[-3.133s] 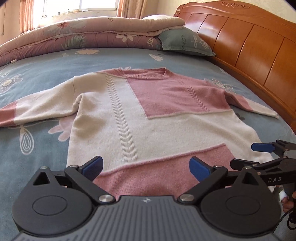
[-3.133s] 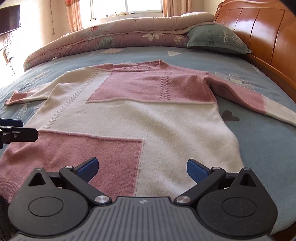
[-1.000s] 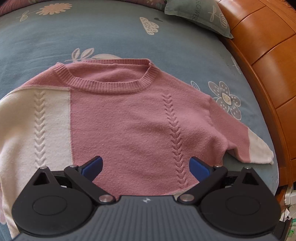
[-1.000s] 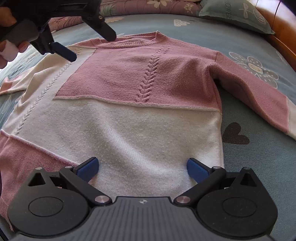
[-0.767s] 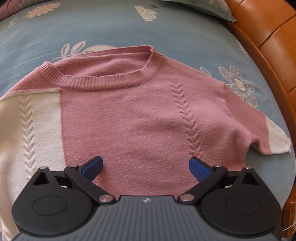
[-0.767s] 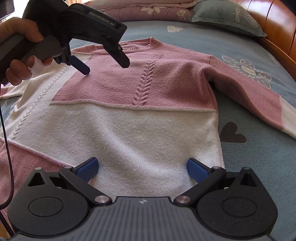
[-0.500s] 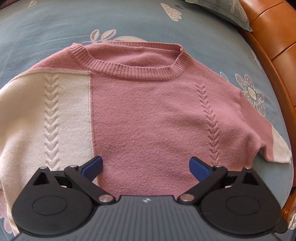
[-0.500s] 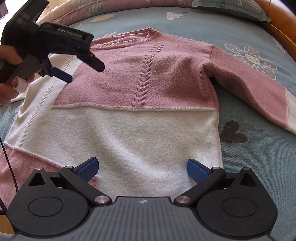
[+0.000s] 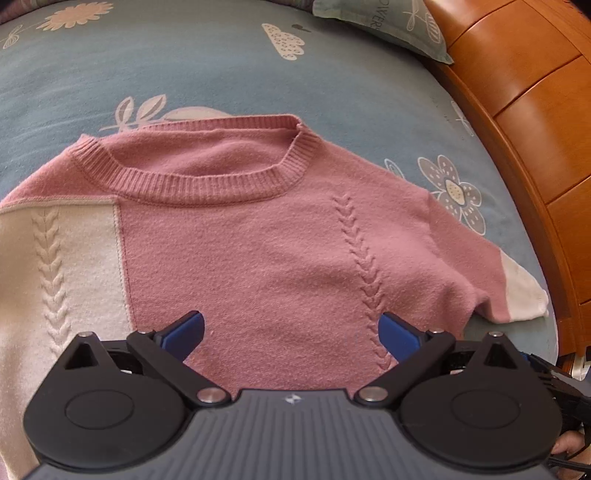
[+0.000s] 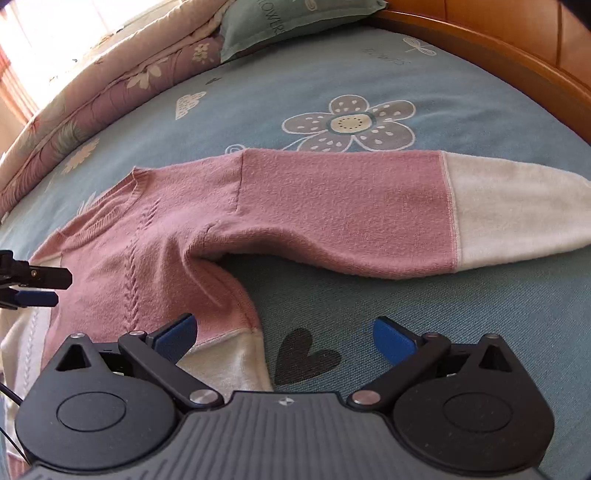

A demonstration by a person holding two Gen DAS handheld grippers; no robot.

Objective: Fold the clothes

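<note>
A pink and cream sweater (image 9: 258, 240) lies flat on the blue bed (image 9: 184, 66), filling mid-frame. The left gripper (image 9: 291, 330) hangs wide open over its chest, holding nothing. The right gripper (image 10: 282, 334), equally spread and empty, sits near the armpit, the sleeve (image 10: 369, 210) stretching toward the right edge.

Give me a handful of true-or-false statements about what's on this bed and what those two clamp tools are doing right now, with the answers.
1. The sweater lies spread flat on the bed sheet. True.
2. The left gripper is clamped on the collar. False: it is open, holding nothing, and short of the collar.
3. The right sleeve ends in a cream cuff. True.
4. The right gripper is shut on the sleeve. False: it is open, short of the sleeve.
5. A pillow sits on the sweater. False: it lies apart, by the headboard.
</note>
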